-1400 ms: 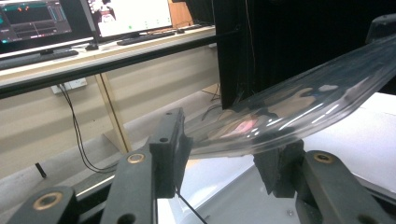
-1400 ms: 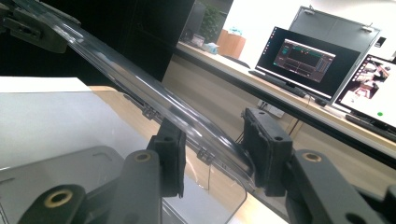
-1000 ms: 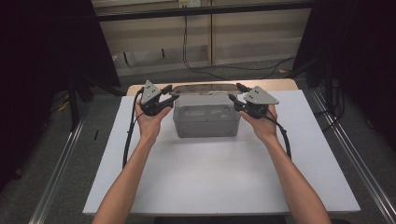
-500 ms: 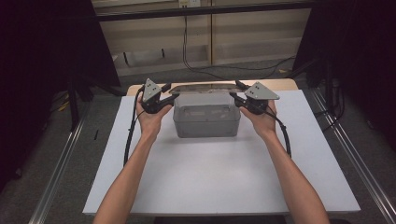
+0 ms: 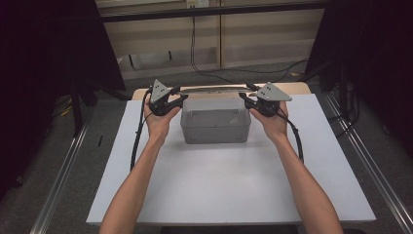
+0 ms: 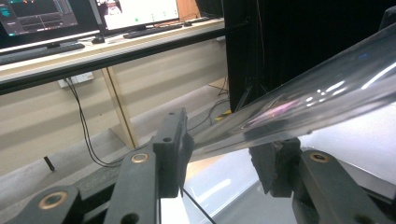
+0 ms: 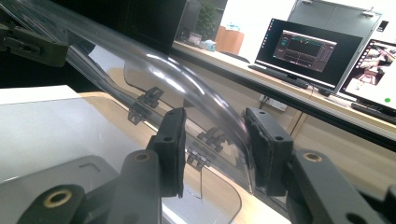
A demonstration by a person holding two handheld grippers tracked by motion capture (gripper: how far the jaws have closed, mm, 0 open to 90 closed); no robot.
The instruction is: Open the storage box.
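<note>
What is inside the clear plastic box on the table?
Through the open top and clear walls of the plastic box, nothing can be seen inside; it looks empty. The lifted lid does not cover it, though reflections blur the bottom corners.

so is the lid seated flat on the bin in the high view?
No: the clear lid is raised at the back edge of the bin, held at its ends by the left gripper and right gripper.

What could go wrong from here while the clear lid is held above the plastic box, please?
The clear curved plastic lid is held only at its ends by the left gripper and right gripper; a smooth edge may slip free. Uneven lifting could twist it. A drop might knock the translucent rectangular plastic box.
</note>
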